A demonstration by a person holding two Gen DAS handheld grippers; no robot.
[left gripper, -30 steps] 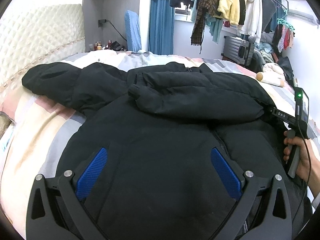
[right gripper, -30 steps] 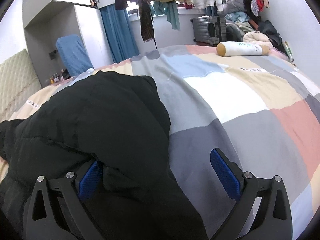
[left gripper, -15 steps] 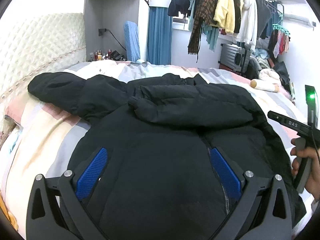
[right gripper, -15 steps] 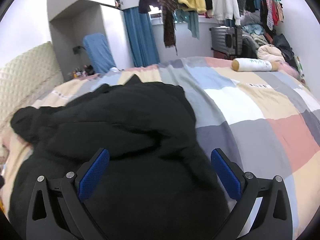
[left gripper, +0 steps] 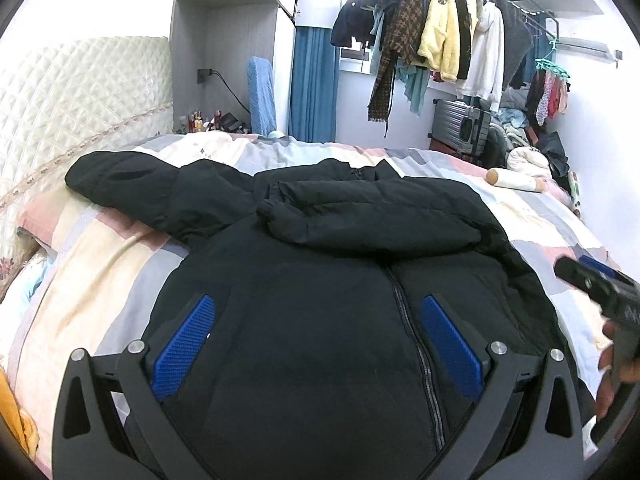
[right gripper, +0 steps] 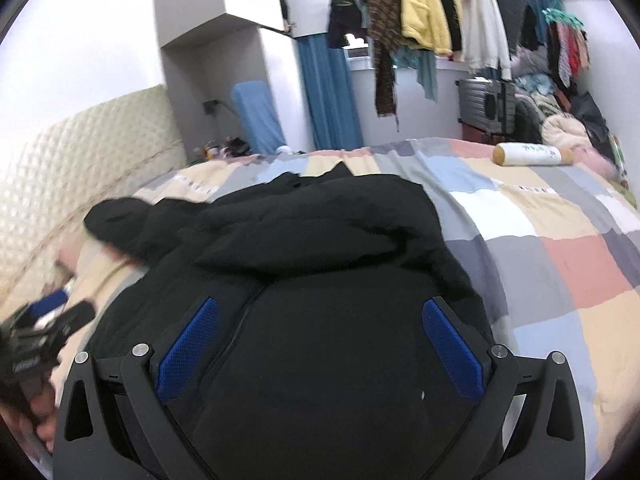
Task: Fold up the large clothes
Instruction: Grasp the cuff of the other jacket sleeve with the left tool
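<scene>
Bedspread [left gripper: 100, 264] in pastel checks lies under the black padded jacket [left gripper: 320, 320], which is spread zip-up across the bed, one sleeve folded over its chest, the other stretched toward the headboard [left gripper: 72, 112]. My left gripper [left gripper: 316, 344] and right gripper [right gripper: 320, 344] hover above it, fingers wide apart, holding nothing.

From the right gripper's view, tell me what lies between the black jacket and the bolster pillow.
Only bare checked bedspread lies between the black jacket and the bolster pillow; nothing else rests on that stretch, seen in the right wrist view.
</scene>
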